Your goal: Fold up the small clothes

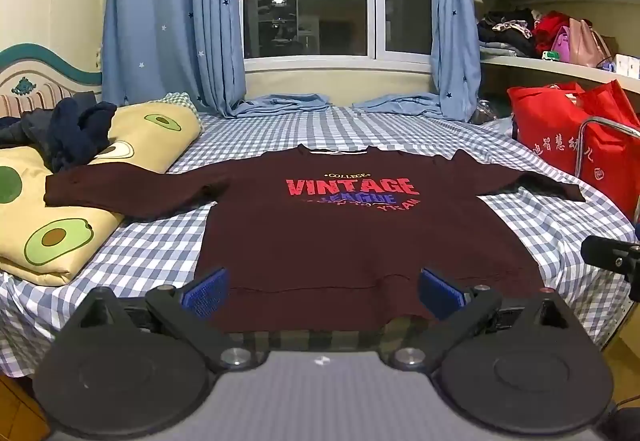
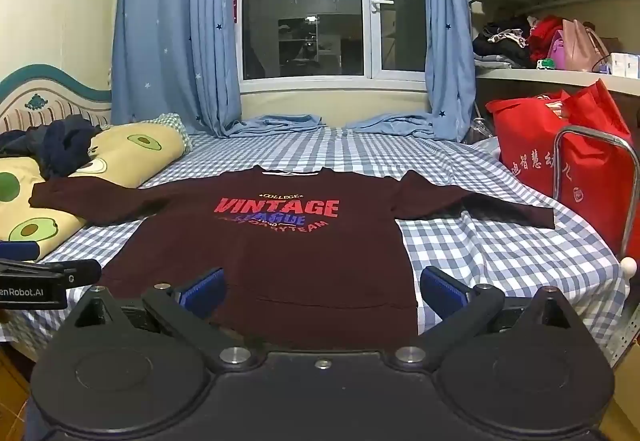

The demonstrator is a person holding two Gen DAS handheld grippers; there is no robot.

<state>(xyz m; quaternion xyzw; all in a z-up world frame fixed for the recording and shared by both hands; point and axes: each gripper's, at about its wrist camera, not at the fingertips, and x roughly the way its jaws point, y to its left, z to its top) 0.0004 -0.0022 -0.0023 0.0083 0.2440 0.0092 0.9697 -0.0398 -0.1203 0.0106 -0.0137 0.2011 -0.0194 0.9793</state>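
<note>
A dark maroon long-sleeved shirt [image 1: 320,237] with red "VINTAGE" print lies flat, front up, on the blue checked bed, sleeves spread to both sides; it also shows in the right wrist view [image 2: 272,253]. Its left sleeve [image 1: 120,189] rests on the avocado quilt. My left gripper [image 1: 322,291] is open and empty, its blue pads [image 1: 206,291] above the shirt's hem. My right gripper [image 2: 322,291] is open and empty, over the hem's right part. Each gripper's body shows at the other view's edge.
A yellow avocado-print quilt [image 1: 52,225] with dark clothes [image 1: 76,133] on it lies at the left. A red bag [image 1: 576,133] and a metal chair frame [image 2: 628,193] stand at the right. Blue curtains [image 1: 168,21], a window and shelves [image 1: 560,65] are behind the bed [image 1: 160,253].
</note>
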